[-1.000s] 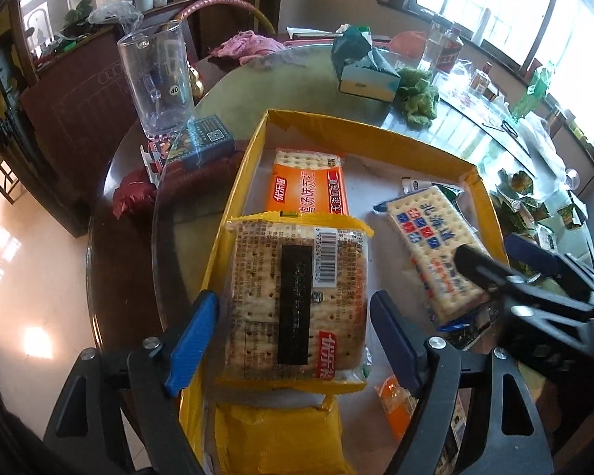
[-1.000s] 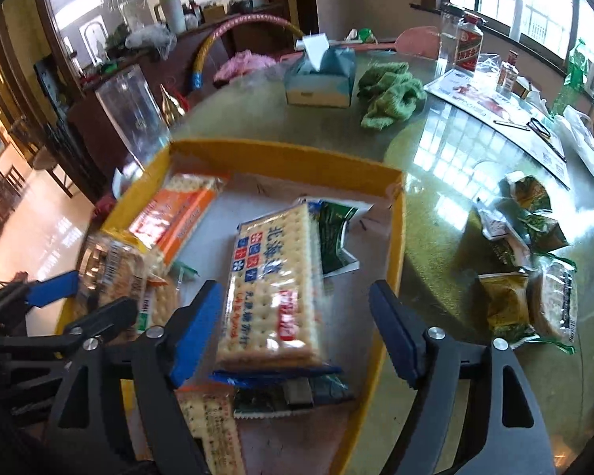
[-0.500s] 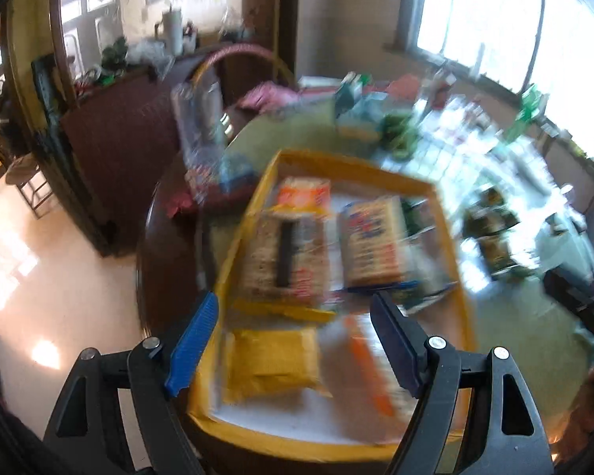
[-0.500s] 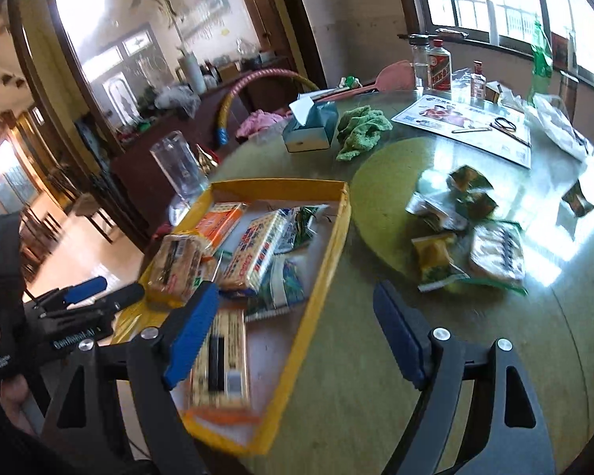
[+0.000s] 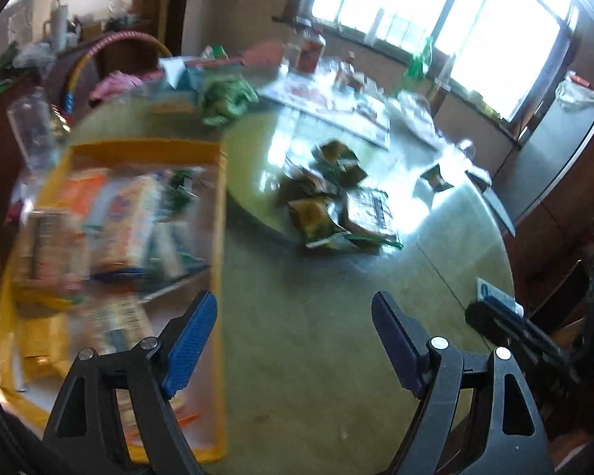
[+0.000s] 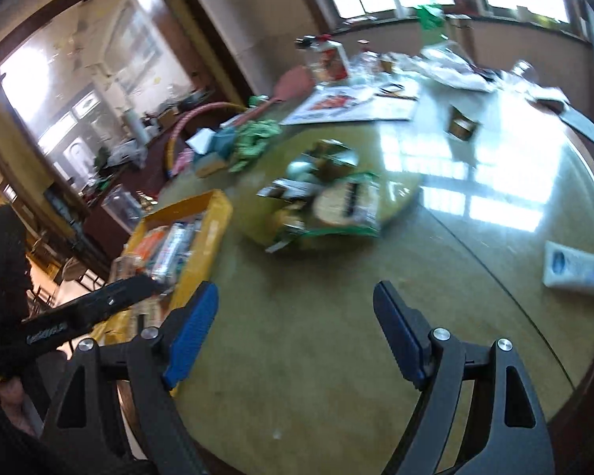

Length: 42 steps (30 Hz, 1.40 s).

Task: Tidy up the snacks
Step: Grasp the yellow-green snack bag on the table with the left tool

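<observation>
**Loose packets lay ahead of both open grippers**

Jaws stood wide apart and empty on your left gripper and your right gripper alike. The loose snack packets sat heaped on the table, ahead of the right gripper and a little leftward, well apart from its tips. The yellow tray lay to their left. Your right gripper seemed nearer the heap; blur hid each packet's long axis.
</observation>
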Each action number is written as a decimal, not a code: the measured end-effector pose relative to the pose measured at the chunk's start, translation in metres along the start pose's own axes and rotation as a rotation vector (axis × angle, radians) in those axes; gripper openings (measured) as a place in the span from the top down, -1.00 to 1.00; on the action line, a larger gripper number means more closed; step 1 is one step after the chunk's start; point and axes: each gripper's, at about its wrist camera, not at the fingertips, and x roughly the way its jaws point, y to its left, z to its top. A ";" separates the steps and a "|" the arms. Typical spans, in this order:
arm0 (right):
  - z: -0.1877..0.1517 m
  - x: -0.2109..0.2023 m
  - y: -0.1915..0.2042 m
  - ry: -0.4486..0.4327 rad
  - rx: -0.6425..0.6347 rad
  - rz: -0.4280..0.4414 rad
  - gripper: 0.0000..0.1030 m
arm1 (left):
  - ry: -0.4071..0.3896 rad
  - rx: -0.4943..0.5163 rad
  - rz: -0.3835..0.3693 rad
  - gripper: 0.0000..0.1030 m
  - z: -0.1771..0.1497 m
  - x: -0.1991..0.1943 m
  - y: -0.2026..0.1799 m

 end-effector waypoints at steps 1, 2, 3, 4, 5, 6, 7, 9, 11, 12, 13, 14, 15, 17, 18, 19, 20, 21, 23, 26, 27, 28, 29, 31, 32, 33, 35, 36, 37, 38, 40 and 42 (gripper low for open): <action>0.000 0.000 -0.007 0.003 0.013 -0.007 -0.57 | 0.014 0.002 -0.006 -0.57 0.003 0.008 -0.004; -0.001 0.001 -0.013 0.007 0.026 -0.010 -0.57 | 0.022 0.004 -0.009 -0.57 0.007 0.017 -0.008; -0.001 0.001 -0.018 0.010 0.036 -0.011 -0.57 | 0.028 0.007 -0.009 -0.57 0.010 0.025 -0.013; -0.002 0.002 -0.023 0.012 0.045 -0.013 -0.57 | 0.035 0.007 -0.011 -0.57 0.013 0.031 -0.016; -0.002 0.003 -0.027 0.013 0.051 -0.019 -0.57 | 0.044 0.005 -0.009 -0.57 0.016 0.039 -0.019; -0.002 0.003 -0.032 0.014 0.055 -0.025 -0.57 | 0.051 0.000 -0.004 -0.57 0.020 0.047 -0.022; -0.002 0.004 -0.035 0.016 0.060 -0.028 -0.57 | 0.059 -0.006 -0.002 -0.57 0.023 0.054 -0.023; -0.002 0.004 -0.043 0.016 0.074 -0.024 -0.57 | 0.069 -0.013 0.003 -0.56 0.032 0.065 -0.026; -0.002 0.005 -0.048 0.017 0.082 -0.023 -0.57 | 0.085 -0.033 0.006 -0.54 0.043 0.077 -0.026; -0.002 0.005 -0.050 0.017 0.087 -0.021 -0.57 | 0.091 -0.048 0.008 -0.53 0.047 0.081 -0.025; -0.002 0.005 -0.052 0.018 0.091 -0.019 -0.57 | 0.095 -0.067 0.013 -0.51 0.053 0.088 -0.024; -0.002 0.006 -0.054 0.019 0.093 -0.018 -0.57 | 0.097 -0.070 0.013 -0.49 0.056 0.092 -0.025; -0.003 0.007 -0.055 0.020 0.095 -0.019 -0.57 | 0.102 -0.072 0.018 -0.45 0.060 0.098 -0.025; -0.003 0.008 -0.059 0.022 0.102 -0.018 -0.57 | 0.119 -0.074 0.025 -0.33 0.065 0.107 -0.026; -0.002 0.009 -0.060 0.024 0.105 -0.018 -0.57 | 0.129 -0.078 0.022 -0.29 0.067 0.112 -0.026; -0.002 0.010 -0.060 0.027 0.106 -0.018 -0.57 | 0.138 -0.080 0.022 -0.28 0.068 0.116 -0.026; -0.002 0.011 -0.061 0.028 0.106 -0.017 -0.57 | 0.143 -0.076 0.029 -0.28 0.067 0.119 -0.027; -0.002 0.011 -0.061 0.029 0.105 -0.017 -0.57 | 0.147 -0.067 0.042 -0.24 0.067 0.123 -0.029; -0.002 0.013 -0.062 0.032 0.106 -0.015 -0.57 | 0.152 -0.057 0.069 -0.14 0.068 0.131 -0.030; -0.002 0.015 -0.063 0.034 0.108 -0.015 -0.57 | 0.183 -0.067 0.082 0.21 0.068 0.145 -0.028; -0.002 0.015 -0.063 0.035 0.108 -0.016 -0.57 | 0.190 -0.066 0.084 0.25 0.068 0.148 -0.027; -0.002 0.016 -0.063 0.035 0.109 -0.017 -0.57 | 0.191 -0.064 0.090 0.27 0.068 0.150 -0.026; -0.002 0.016 -0.063 0.037 0.109 -0.018 -0.57 | 0.182 -0.059 0.100 0.31 0.068 0.151 -0.026; -0.002 0.016 -0.064 0.038 0.109 -0.021 -0.57 | 0.174 -0.054 0.111 0.36 0.067 0.152 -0.026; -0.001 0.017 -0.065 0.038 0.110 -0.023 -0.57 | 0.173 -0.054 0.110 0.36 0.067 0.152 -0.027; -0.001 0.017 -0.065 0.039 0.111 -0.023 -0.57 | 0.172 -0.050 0.112 0.36 0.066 0.152 -0.027; -0.001 0.018 -0.065 0.042 0.109 -0.026 -0.57 | 0.164 -0.039 0.118 0.37 0.066 0.151 -0.028; -0.001 0.019 -0.064 0.042 0.109 -0.028 -0.57 | 0.161 -0.036 0.119 0.38 0.066 0.150 -0.028; -0.001 0.019 -0.064 0.043 0.109 -0.028 -0.57 | 0.157 -0.032 0.123 0.40 0.065 0.149 -0.029; -0.001 0.020 -0.064 0.045 0.109 -0.029 -0.57 | 0.153 -0.028 0.129 0.41 0.065 0.149 -0.030; 0.000 0.021 -0.064 0.047 0.107 -0.035 -0.57 | 0.142 -0.014 0.139 0.44 0.064 0.145 -0.031; 0.000 0.022 -0.062 0.049 0.101 -0.041 -0.57 | 0.126 -0.005 0.143 0.45 0.062 0.141 -0.031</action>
